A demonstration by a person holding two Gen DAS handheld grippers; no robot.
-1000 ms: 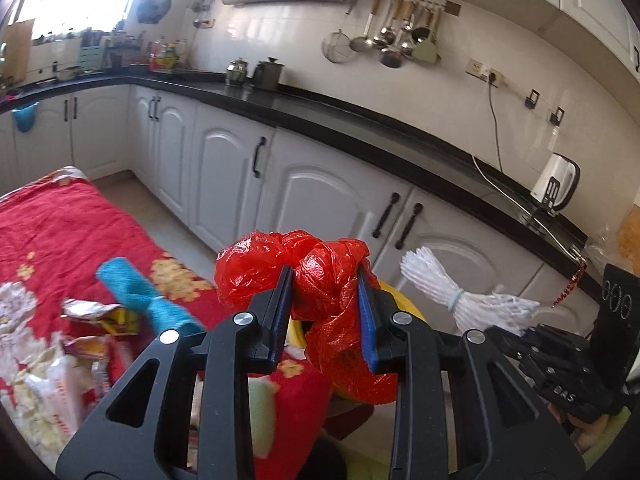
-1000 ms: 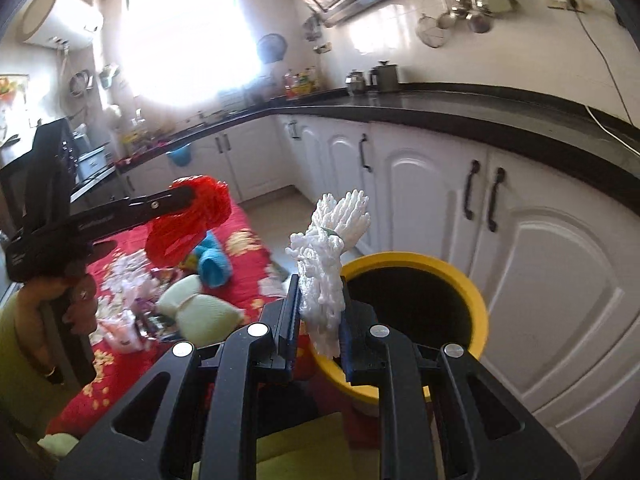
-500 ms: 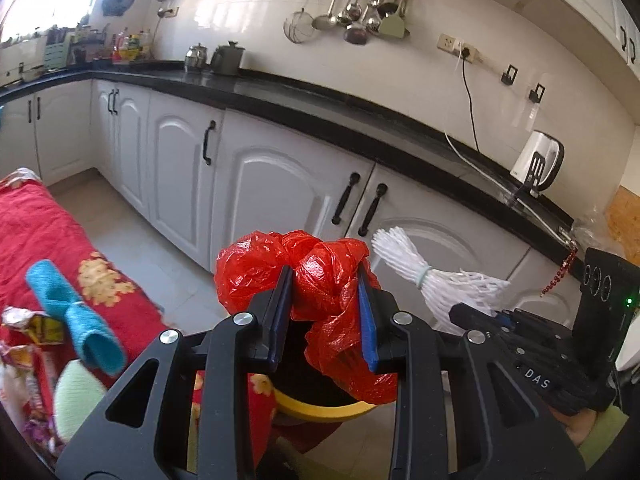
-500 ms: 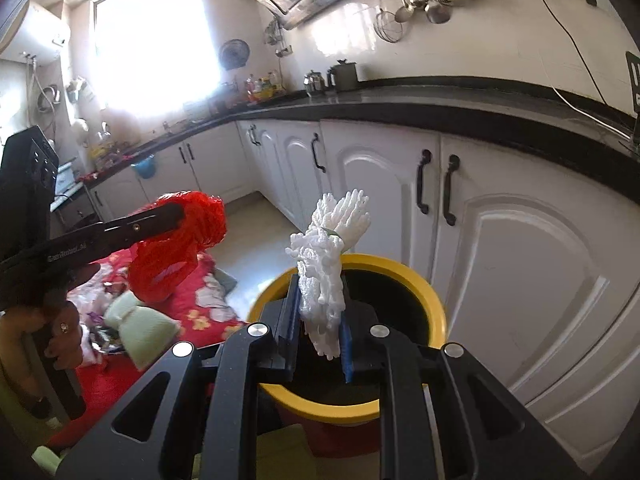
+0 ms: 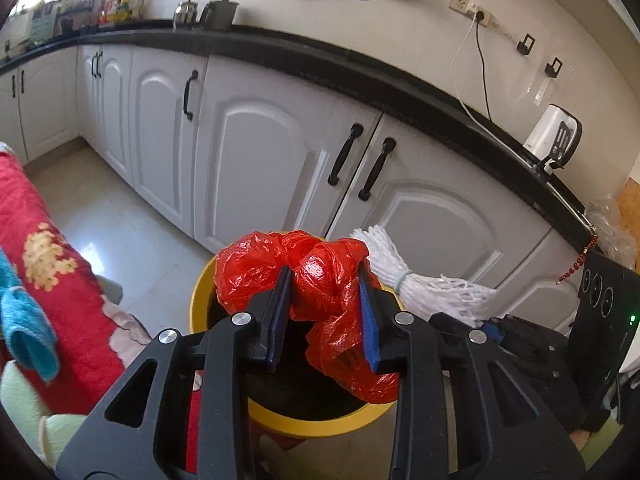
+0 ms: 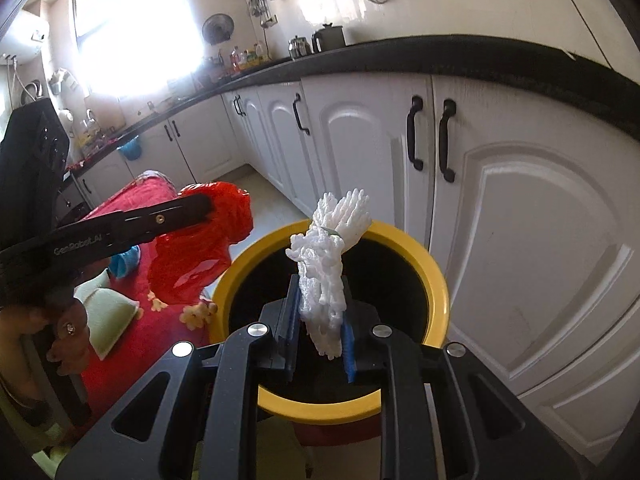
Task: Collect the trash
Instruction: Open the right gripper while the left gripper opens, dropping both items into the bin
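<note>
My left gripper [image 5: 324, 296] is shut on a crumpled red plastic bag [image 5: 248, 268], which hangs over the near left part of a yellow-rimmed bin [image 5: 200, 300] with a dark inside. My right gripper [image 6: 320, 320] is shut on a white foam net [image 6: 328, 264] tied with a band, held upright above the bin's opening [image 6: 436, 280]. In the left wrist view the foam net [image 5: 420, 284] pokes in from the right, just beside the bag. The right wrist view shows the left gripper [image 6: 200, 208] and the red bag [image 6: 192, 260] at the bin's left rim.
White cabinet doors [image 5: 256, 148] with black handles stand right behind the bin, under a black counter [image 5: 360, 76]. A red flowered cloth [image 5: 52, 272] with a blue rag [image 5: 24, 320] and pale green items lies to the left. A person's hand [image 6: 64, 332] grips the left tool.
Both grippers have travelled right, away from the red cloth, and now hang over the bin. Each keeps its hold, and the bag and foam net have come closer together.
</note>
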